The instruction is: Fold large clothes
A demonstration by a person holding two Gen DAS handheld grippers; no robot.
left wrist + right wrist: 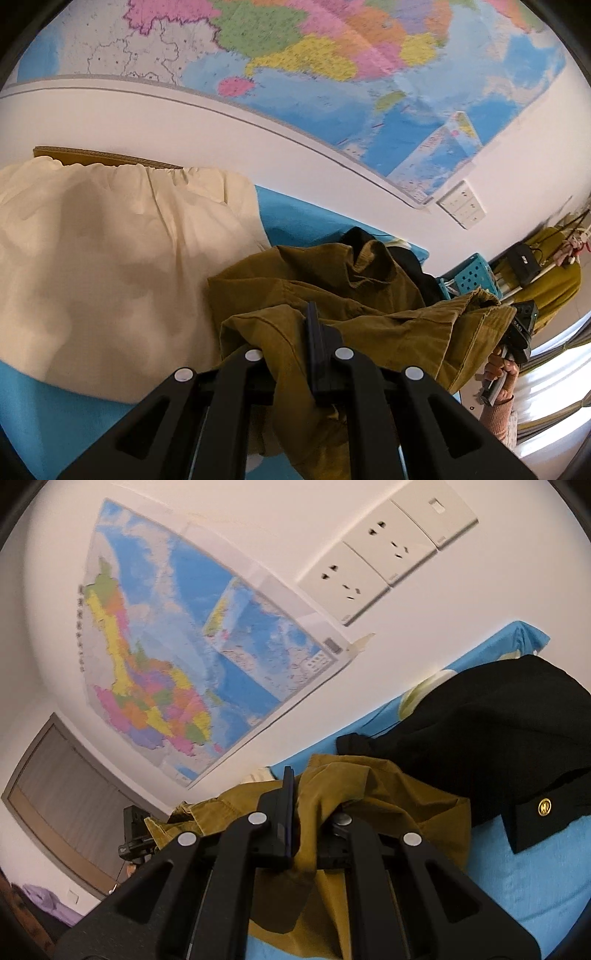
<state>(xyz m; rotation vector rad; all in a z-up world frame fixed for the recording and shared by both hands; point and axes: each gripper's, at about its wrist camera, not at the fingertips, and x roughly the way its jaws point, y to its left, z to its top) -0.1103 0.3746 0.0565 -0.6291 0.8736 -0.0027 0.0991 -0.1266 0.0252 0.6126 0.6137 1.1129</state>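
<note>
Evidently, the olive garment (pixel 351 295) is pinched by both the left tongs (pixel 295 354) and right tongs (pixel 306 812), and should be kept taut while laid flat.

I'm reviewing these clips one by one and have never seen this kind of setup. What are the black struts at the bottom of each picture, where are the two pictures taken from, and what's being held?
There is no robot here. A person holds a hand tool with two-fingered tongs in each hand, and a fisheye camera on each tool looks forward along its fingers; the black struts are the tool's own frame.

One picture comes from the left tongs, the other from the right tongs. Both are shut on the same mustard-brown garment, lifted between them. In the left view, the person's other hand shows at right, holding the right tool.

Below lies a blue sheet with a cream garment spread on it. The right view also shows a black garment with a gold button. A map hangs on the wall behind.
</note>
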